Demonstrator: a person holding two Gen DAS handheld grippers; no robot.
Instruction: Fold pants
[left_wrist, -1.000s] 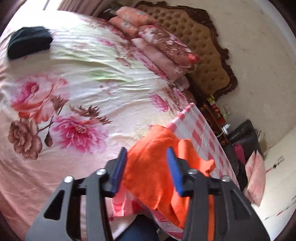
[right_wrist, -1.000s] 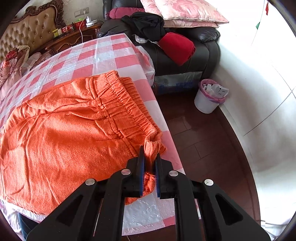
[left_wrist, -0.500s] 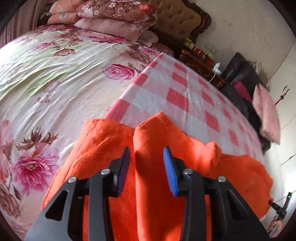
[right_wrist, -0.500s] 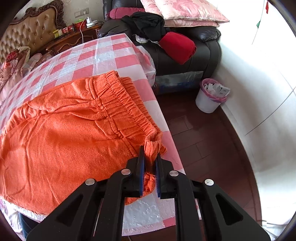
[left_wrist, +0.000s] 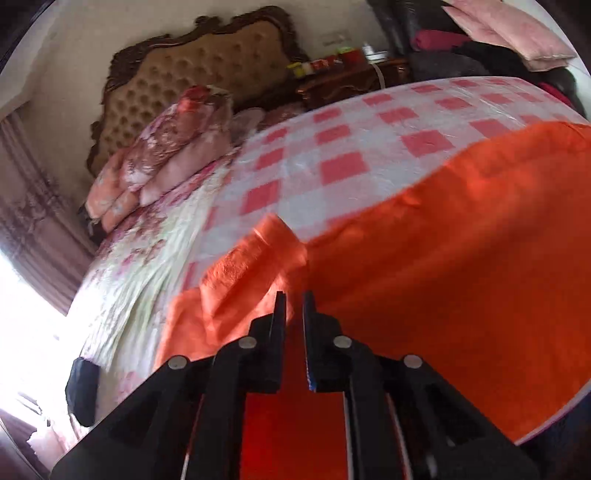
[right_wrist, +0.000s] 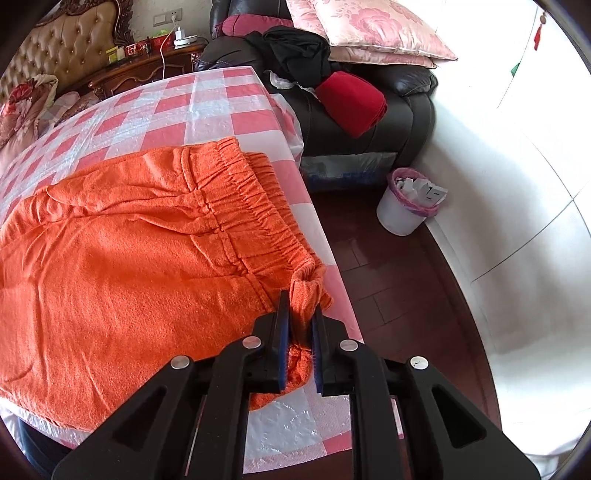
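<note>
Orange pants (right_wrist: 129, 258) lie spread on a red-and-white checked tablecloth (right_wrist: 207, 99), with the elastic waistband toward the table's right edge. My right gripper (right_wrist: 300, 306) is shut on the near corner of the waistband. In the left wrist view the pants (left_wrist: 424, 277) fill the lower right, and a raised fold of a leg end sticks up just ahead of my left gripper (left_wrist: 293, 299). Its jaws are closing, only a narrow gap apart, with orange cloth pinched between them. The view is blurred by motion.
A bed with a floral sheet (left_wrist: 129, 266), stacked pillows (left_wrist: 166, 147) and a tufted headboard (left_wrist: 192, 70) adjoins the table. A dark sofa (right_wrist: 406, 103) holds cushions, black clothes and a red garment (right_wrist: 354, 101). A white waste bin (right_wrist: 406, 206) stands on the wood floor.
My left gripper swung from over the bed to the pants' leg end, rolled, and its jaws narrowed from wide apart onto the orange cloth. The right gripper kept still.
</note>
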